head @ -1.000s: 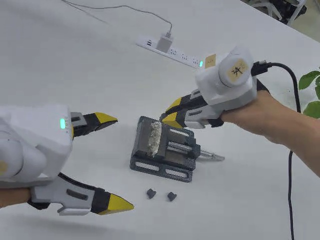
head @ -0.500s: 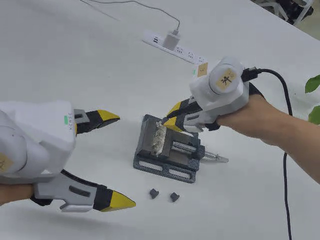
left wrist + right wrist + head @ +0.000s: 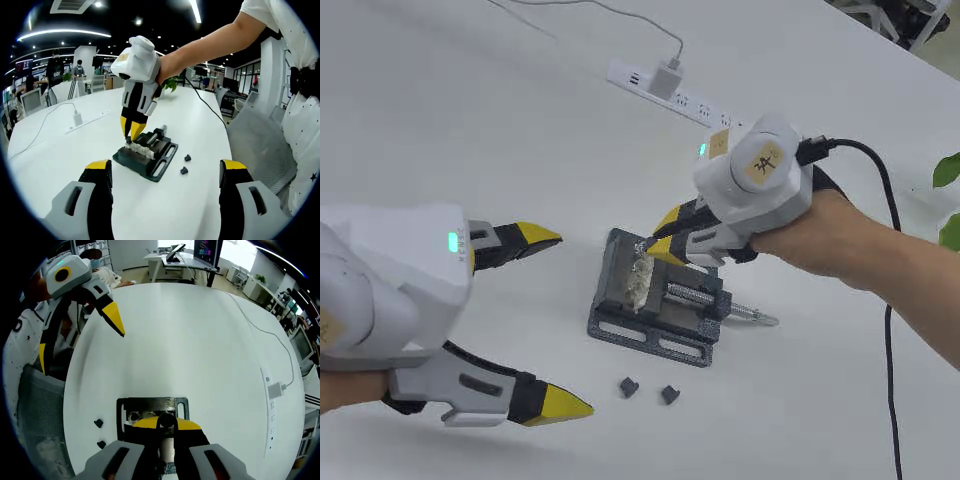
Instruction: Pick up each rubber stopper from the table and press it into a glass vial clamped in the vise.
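Up close — stopper (image 3: 167,418) in right gripper (image 3: 166,423)

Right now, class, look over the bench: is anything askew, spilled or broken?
Nothing stands out. The vise sits flat on the table, the vials stand in a row in it, and two spare stoppers lie beside it, nothing spilled.

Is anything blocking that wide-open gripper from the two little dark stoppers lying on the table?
Nothing visible does. Bare white table lies between the open left gripper and the two small dark rubber stoppers; the dark metal vise stands off to one side.
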A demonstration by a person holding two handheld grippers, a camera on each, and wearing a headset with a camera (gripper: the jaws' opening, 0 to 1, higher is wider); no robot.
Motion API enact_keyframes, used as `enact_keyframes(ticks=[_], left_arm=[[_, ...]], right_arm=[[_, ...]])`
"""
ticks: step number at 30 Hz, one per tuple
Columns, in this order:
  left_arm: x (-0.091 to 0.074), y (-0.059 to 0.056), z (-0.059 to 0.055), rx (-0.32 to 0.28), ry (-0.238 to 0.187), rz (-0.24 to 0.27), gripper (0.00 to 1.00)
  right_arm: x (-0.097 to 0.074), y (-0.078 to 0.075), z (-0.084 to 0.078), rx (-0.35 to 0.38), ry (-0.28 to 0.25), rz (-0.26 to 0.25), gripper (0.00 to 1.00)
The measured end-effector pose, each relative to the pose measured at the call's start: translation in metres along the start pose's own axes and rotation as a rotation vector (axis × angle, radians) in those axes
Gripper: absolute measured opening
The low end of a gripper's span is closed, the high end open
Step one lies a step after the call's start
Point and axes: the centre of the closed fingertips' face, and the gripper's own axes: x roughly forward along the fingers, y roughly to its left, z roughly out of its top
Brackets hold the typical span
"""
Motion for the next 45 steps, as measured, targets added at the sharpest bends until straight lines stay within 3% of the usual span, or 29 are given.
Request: enact_keyframes(ticks=[12, 23, 34, 38, 45], left_arm=[[-0.0003, 0.0009, -0.0018, -0.003, 0.002, -0.008, 0.87], [-0.0002, 0.0037, -0.0021, -0.004, 0.001, -0.01, 0.85], [0.0015, 0.0052, 0.0009, 0.0, -0.007, -0.012, 0.84], [0.0011, 0.0043, 0.0011, 0.0, -0.003, -0.012, 0.83], [-0.0008, 0.005, 0.0005, -0.002, 0.0, -0.006, 0.83]], right_arm=[[0.0037, -0.0013, 0.0034, -0.058, 0.045, -0.028, 0.05], [0.0053, -0.0042, 0.003, -0.065, 0.073, -0.03, 0.04], [0.0061, -0.0041, 0.0021, -0.047, 0.065, -0.039, 0.04], [0.0055, -0.0031, 0.0023, -0.088, 0.075, -0.034, 0.06], [0.0043, -0.0027, 0.0015, -0.09, 0.063, -0.036, 0.07]])
